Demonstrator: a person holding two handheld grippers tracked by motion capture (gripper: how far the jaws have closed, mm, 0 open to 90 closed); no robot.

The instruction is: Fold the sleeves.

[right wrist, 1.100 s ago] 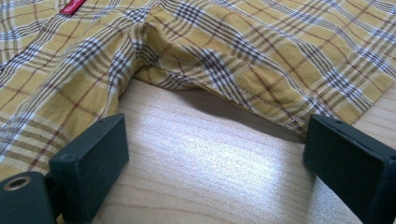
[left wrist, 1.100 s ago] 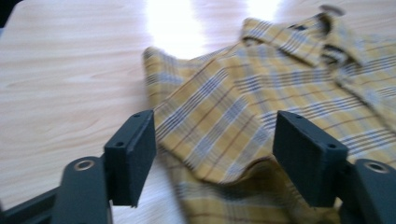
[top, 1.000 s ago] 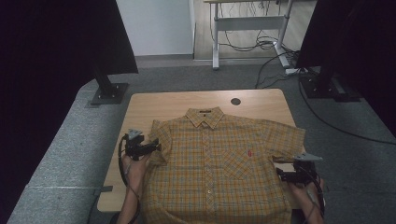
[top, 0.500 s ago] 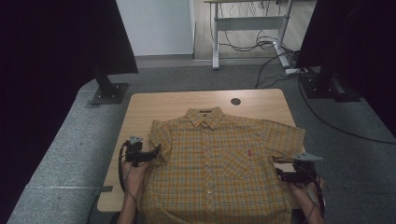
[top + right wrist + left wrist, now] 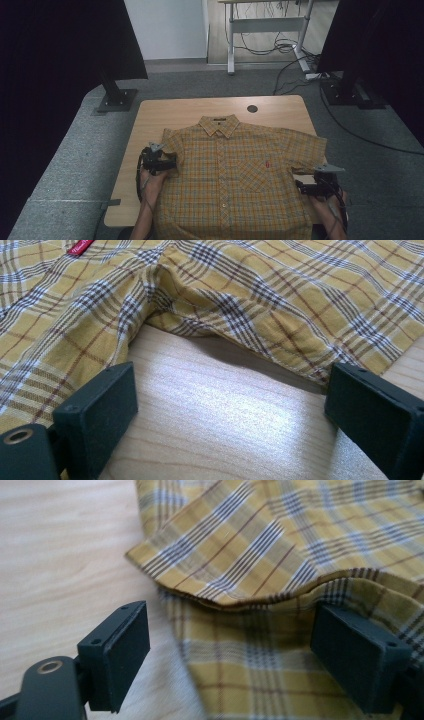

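Shirt [image 5: 235, 180], yellow plaid and short-sleeved, is lying flat and buttoned on a wooden table [image 5: 190, 107], collar pointing away from the person, its hem cut off by the bottom edge of the high view. Left gripper [image 5: 170, 163] is sitting at the shirt's left sleeve, its jaws having just been opening and now standing apart with the sleeve hem between them, unpressed. Right gripper [image 5: 300, 186] is resting beside the right sleeve, jaws wide apart over bare wood, touching no cloth
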